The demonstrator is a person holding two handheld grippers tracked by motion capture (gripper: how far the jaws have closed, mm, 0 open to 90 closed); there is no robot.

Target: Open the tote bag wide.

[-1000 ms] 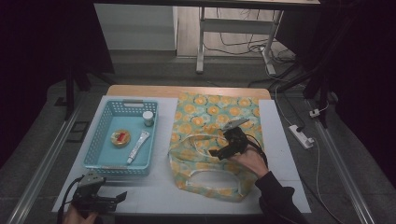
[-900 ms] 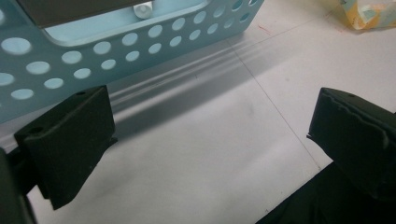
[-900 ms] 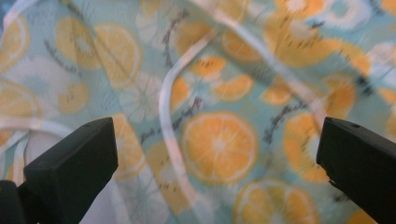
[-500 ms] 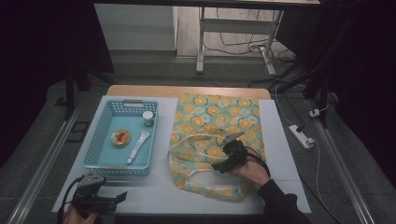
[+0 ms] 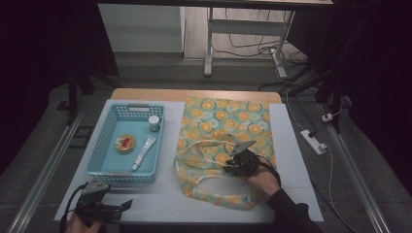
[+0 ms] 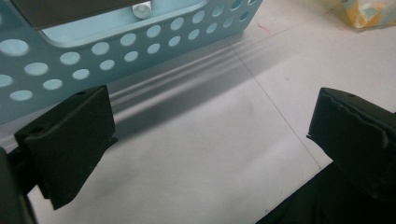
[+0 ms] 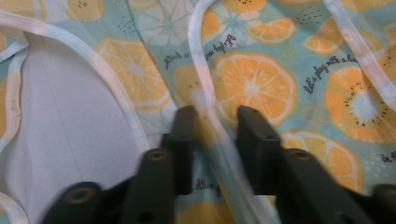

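A cloth bag [image 5: 228,116] printed with orange slices lies flat on the table, its mouth toward me. My right gripper [image 5: 229,167] rests low on the bag near its white strap loop [image 5: 204,145]. In the right gripper view the jaws [image 7: 216,116] stand a narrow gap apart, with the strap [image 7: 198,60] running lengthwise between them over the bag [image 7: 252,88]; this part is blurred. My left gripper [image 5: 126,205] sits at the table's near left corner. It is wide open [image 6: 210,140] with nothing between its jaws, just in front of the blue basket [image 6: 116,42].
The blue perforated basket [image 5: 104,145] stands left of the bag and holds a small white-capped bottle [image 5: 154,123], a round tin [image 5: 126,144] and a tube [image 5: 144,152]. White table surface [image 5: 160,199] lies between basket and bag. A power strip [image 5: 313,141] lies off the table's right edge.
My right gripper has come down and toward me over the bag, from above the strap loop to low on the cloth. The left gripper has stayed put.
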